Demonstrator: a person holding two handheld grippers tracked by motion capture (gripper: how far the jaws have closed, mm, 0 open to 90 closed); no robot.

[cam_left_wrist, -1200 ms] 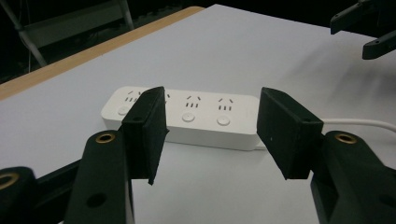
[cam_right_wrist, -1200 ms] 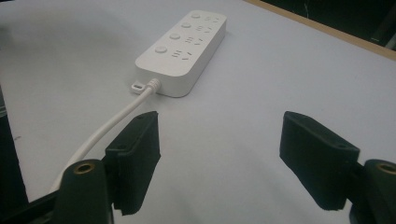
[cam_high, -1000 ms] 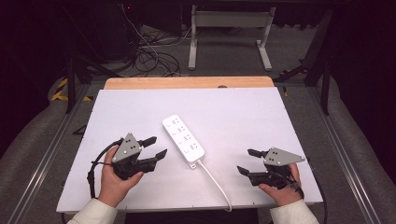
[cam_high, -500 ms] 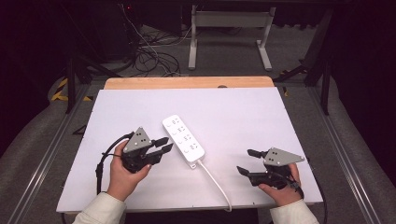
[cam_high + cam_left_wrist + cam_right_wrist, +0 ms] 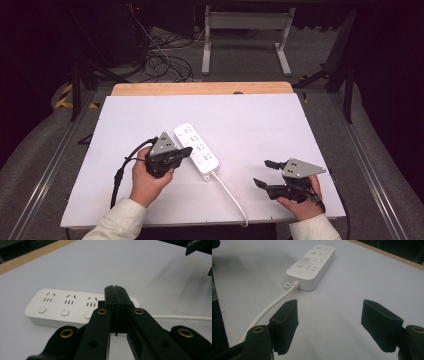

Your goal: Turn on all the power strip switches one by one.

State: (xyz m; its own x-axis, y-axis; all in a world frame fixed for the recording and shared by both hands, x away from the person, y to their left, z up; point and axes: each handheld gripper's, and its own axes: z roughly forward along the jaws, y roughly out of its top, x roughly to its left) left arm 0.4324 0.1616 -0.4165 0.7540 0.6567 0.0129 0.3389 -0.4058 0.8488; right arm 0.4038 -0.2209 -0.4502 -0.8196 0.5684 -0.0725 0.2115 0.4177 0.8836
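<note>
The white power strip point(image 5: 196, 151) lies flat near the middle of the desk point(image 5: 260, 120), long axis diagonal and cord point(image 5: 231, 195) trailing toward the person, so the left gripper point(image 5: 186, 152), its empty jaws just clenched together, seemingly prods a button while the right gripper point(image 5: 264, 173) waits released.

White table point(image 5: 280, 120), wood edge point(image 5: 200, 88) — dark floor, tangled cables point(image 5: 160, 60).
</note>
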